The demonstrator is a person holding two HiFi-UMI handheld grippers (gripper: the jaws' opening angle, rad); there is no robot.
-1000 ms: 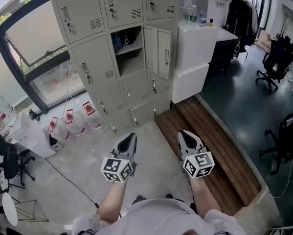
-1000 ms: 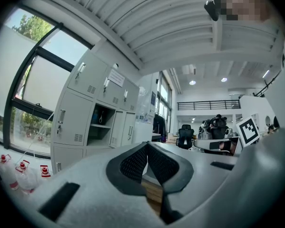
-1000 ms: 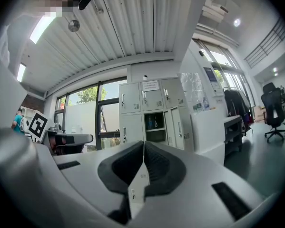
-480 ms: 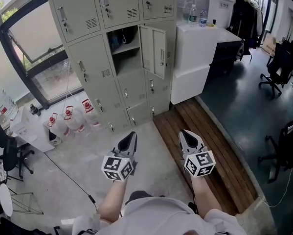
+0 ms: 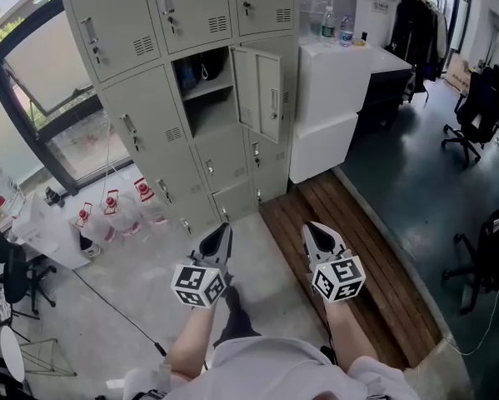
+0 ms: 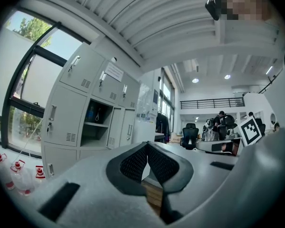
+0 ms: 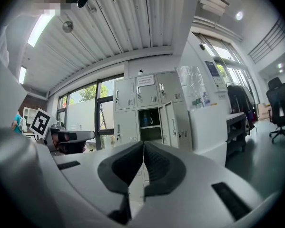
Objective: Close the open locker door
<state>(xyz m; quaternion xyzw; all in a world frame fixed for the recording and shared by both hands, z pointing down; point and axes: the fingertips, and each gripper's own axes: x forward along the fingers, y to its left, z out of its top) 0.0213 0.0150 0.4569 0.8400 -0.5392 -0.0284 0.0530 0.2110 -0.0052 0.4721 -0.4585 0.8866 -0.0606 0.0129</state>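
Facing one open pale-grey metal locker door [image 5: 261, 90], swung out right of its compartment; bare concrete floor [image 5: 149, 282] between. Our left gripper [image 5: 223, 230] and right gripper [image 5: 312, 228]: jaws clenched, empty. Three red-capped water jugs [image 5: 116, 211] left.

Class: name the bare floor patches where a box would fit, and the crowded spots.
Free: concrete floor between the lockers and the person; wooden strip below the white cabinet. Crowded: window corner with water jugs, cable and chair.

Open locker door [image 5: 261, 90] right of compartment [image 5: 206, 102]; bottles [image 5: 116, 215] on floor [image 5: 149, 286], before lockers [image 5: 145, 127].
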